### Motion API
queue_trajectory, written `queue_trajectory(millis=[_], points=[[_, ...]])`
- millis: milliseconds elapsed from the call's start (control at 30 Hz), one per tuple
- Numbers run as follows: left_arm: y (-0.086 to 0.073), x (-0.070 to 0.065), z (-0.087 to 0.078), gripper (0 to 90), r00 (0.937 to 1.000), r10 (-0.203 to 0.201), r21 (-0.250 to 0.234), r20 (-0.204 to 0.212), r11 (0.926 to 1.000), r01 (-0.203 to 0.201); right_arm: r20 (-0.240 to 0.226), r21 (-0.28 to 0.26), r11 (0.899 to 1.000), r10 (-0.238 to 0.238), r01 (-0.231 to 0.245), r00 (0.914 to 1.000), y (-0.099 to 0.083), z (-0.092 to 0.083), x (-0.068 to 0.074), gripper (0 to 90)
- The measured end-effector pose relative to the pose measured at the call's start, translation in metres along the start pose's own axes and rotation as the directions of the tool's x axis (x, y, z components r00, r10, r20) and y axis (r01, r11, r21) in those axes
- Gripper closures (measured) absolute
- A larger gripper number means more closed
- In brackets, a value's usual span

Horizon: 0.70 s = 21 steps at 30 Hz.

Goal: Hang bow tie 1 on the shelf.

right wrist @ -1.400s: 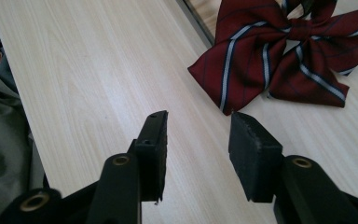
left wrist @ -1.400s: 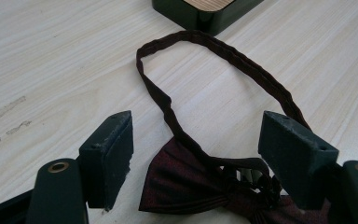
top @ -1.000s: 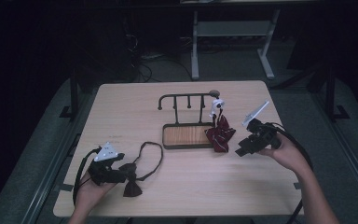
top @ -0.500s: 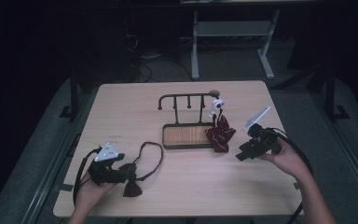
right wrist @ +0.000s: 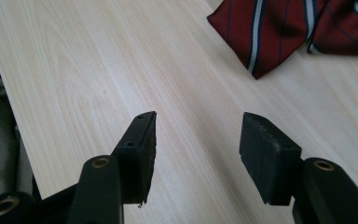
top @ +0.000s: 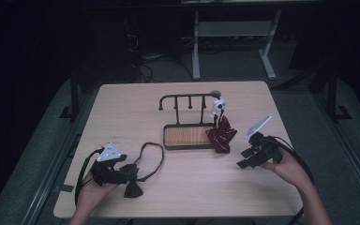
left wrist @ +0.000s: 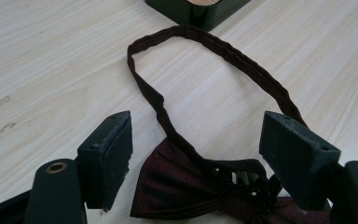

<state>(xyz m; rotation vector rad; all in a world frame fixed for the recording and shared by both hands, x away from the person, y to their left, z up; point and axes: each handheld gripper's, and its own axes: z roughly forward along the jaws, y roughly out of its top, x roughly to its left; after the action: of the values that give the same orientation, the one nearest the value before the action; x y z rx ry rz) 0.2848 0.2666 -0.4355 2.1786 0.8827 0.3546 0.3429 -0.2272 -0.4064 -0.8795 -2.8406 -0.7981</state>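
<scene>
Dark bow tie (top: 132,183) lay near desk's (top: 122,108) front left corner, strap looped toward rack (top: 187,136). Left claw (left wrist: 196,158) gaped astride its knot, pads not pressing. Right claw (right wrist: 196,154), jaws just opening, empty beside hung striped tie (top: 221,136). Judged: second tie's pickup pending; next, close on knot.

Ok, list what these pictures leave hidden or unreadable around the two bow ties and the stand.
- Dark bow tie: its lower part is cut off by the bottom edge of the left gripper view; in the high view the left gripper covers part of it.
- Striped bow tie: cut off by the top edge of the right gripper view.
- White clip on the stand: too small in the high view to identify.
- Floor beyond the table: too dark.
</scene>
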Motion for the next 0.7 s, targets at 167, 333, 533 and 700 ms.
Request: queue_trajectory(millis=[167, 333, 533, 700], points=[[0.002, 0.0, 0.002, 25.5, 0.9998, -0.014, 0.01, 0.015, 0.9999, 0.014, 0.003, -0.009, 1.0, 0.002, -0.002, 1.0, -0.006, 0.003, 0.003, 44.6], [0.006, 0.002, 0.003, 24.2, 0.9995, -0.025, 0.008, 0.018, 0.9997, 0.025, 0.01, -0.021, 1.0, -0.002, 0.002, 1.0, -0.011, 0.007, 0.009, 41.0], [0.014, 0.003, 0.005, 24.0, 0.9996, -0.014, 0.022, 0.022, 0.9997, 0.014, 0.027, -0.026, 1.0, 0.003, -0.003, 0.9996, -0.017, 0.01, 0.017, 39.7], [0.023, 0.002, 0.007, 24.7, 0.9998, 0.011, 0.046, 0.018, 0.9989, -0.011, 0.038, -0.052, 0.999, 0.012, -0.01, 0.9992, -0.023, 0.007, 0.019, 39.7]])
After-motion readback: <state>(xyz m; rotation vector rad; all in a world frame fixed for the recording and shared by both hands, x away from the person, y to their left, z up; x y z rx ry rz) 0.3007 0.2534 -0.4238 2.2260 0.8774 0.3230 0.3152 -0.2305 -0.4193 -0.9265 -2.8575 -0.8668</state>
